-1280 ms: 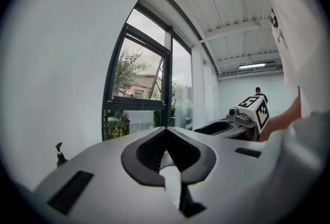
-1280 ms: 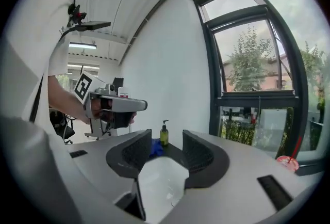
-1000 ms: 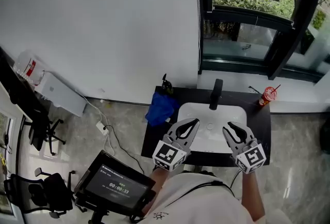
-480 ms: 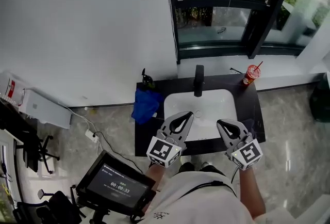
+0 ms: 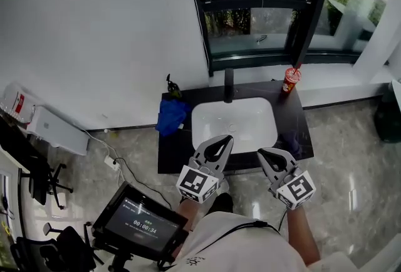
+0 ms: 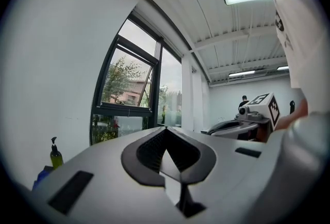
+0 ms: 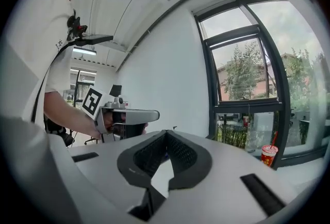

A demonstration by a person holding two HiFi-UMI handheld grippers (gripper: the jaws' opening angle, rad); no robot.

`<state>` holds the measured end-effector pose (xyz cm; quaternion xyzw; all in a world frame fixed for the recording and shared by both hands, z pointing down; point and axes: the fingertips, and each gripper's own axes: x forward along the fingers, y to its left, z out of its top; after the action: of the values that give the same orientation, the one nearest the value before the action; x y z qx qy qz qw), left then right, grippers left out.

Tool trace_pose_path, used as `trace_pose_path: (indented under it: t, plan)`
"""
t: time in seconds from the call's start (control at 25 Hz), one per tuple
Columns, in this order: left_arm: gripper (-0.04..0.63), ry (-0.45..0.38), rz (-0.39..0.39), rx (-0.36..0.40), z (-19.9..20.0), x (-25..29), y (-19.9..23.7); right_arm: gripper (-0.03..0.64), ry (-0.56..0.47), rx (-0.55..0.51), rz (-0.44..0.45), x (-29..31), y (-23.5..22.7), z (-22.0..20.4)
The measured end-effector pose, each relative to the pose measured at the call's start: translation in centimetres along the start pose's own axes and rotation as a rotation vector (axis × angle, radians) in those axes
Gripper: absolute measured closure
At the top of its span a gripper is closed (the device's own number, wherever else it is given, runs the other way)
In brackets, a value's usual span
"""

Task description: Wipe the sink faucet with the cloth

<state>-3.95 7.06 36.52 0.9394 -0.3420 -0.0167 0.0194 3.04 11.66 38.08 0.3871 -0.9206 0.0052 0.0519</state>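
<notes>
Approach step: left hand-held gripper (image 5: pixel 220 139) and right hand-held gripper (image 5: pixel 265 153) pressed together, empty; next move needs jaws spread over cloth (image 5: pixel 170 117) beside sink (image 5: pixel 250 121).

We look along our right gripper (image 7: pixel 166 132), jaws closed tip to tip on nothing, with our hand-held left gripper (image 7: pixel 128 114) at left before a white wall (image 7: pixel 170 78) and a red cup (image 7: pixel 267 156) by the window (image 7: pixel 247 89) at right.

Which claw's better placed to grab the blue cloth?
Left. The crumpled blue cloth lies at the left end of the black counter, nearer the left claw; the right claw is farther right. Both are shut and empty.
</notes>
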Motion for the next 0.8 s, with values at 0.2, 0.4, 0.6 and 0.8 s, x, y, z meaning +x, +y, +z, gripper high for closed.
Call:
trace_pose_path:
  t: [0.2, 0.4, 0.6, 0.8]
  plan:
    - [0.595, 0.0, 0.036, -0.01, -1.3, -4.7, -8.1, 0.611, -0.008, -0.012, 0.031, -7.6, 5.1, -1.3]
    - [0.595, 0.005, 0.06, -0.023, -2.3, -10.0, -16.9, 0.611, -0.028, 0.003, 0.044, -15.2, 10.2, -2.5]
    - [0.595, 0.007, 0.094, -0.018, -2.2, -15.3, -23.2, 0.611, -0.043, -0.022, 0.077, -20.4, 15.2, -1.8]
    - [0.595, -0.015, 0.114, 0.016, -0.1, -18.4, -25.9, 0.611, -0.065, -0.047, 0.089, -22.9, 17.7, 0.3]
